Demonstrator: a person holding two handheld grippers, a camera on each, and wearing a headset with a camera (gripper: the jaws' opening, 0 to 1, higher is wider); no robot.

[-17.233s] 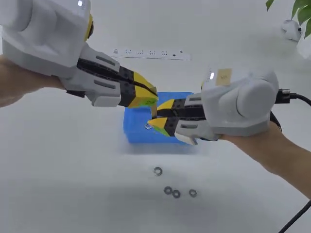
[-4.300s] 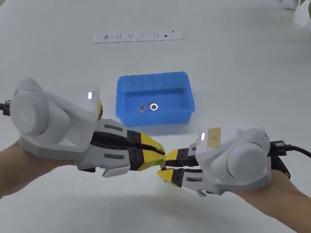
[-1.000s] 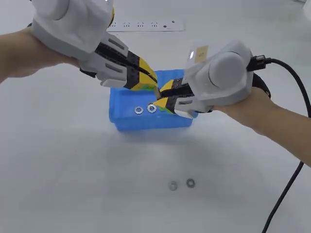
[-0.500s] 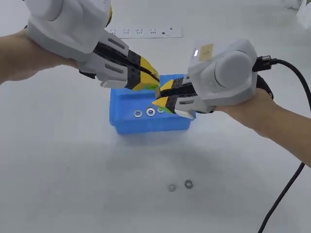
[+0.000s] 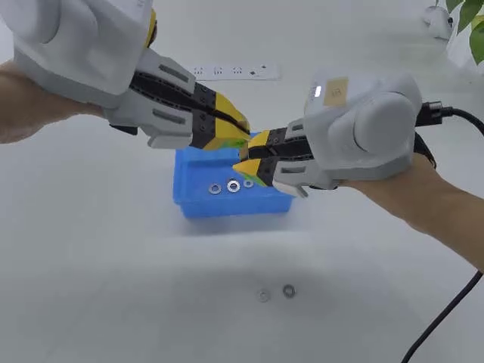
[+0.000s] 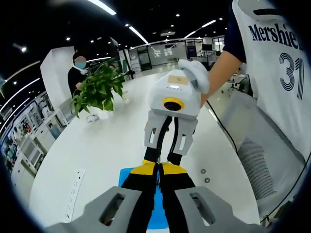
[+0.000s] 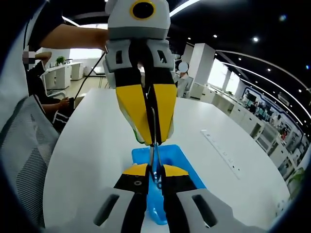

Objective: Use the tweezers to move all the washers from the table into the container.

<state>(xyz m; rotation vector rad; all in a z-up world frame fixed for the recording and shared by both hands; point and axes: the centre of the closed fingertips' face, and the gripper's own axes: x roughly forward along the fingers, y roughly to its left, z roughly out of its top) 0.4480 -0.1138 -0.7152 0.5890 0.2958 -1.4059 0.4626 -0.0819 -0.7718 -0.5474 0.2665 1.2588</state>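
Above the blue container (image 5: pixel 193 203) my two grippers meet tip to tip. The left gripper (image 5: pixel 243 136) reaches in from the upper left and the right gripper (image 5: pixel 240 165) from the right. Both are shut on thin metal tweezers (image 7: pixel 154 145), which run between the facing yellow jaws. The right gripper view has the left gripper (image 7: pixel 154 141) pointing down at my own right gripper (image 7: pixel 154 171). Three washers (image 5: pixel 233 185) lie inside the container. Two more washers (image 5: pixel 288 290) lie on the white table nearer to me. In the left gripper view the left gripper (image 6: pixel 157 167) faces the right gripper (image 6: pixel 165 154).
A white power strip (image 5: pixel 231 72) lies on the table behind the container. A potted plant (image 5: pixel 469 23) stands at the far right corner. The right gripper's black cable (image 5: pixel 446 318) trails off at the lower right. A person (image 6: pixel 80 73) stands far off behind a plant.
A third washer has landed in the container beside the other two. Both grippers stay together over the container and have lifted slightly. The head view has shifted a little.
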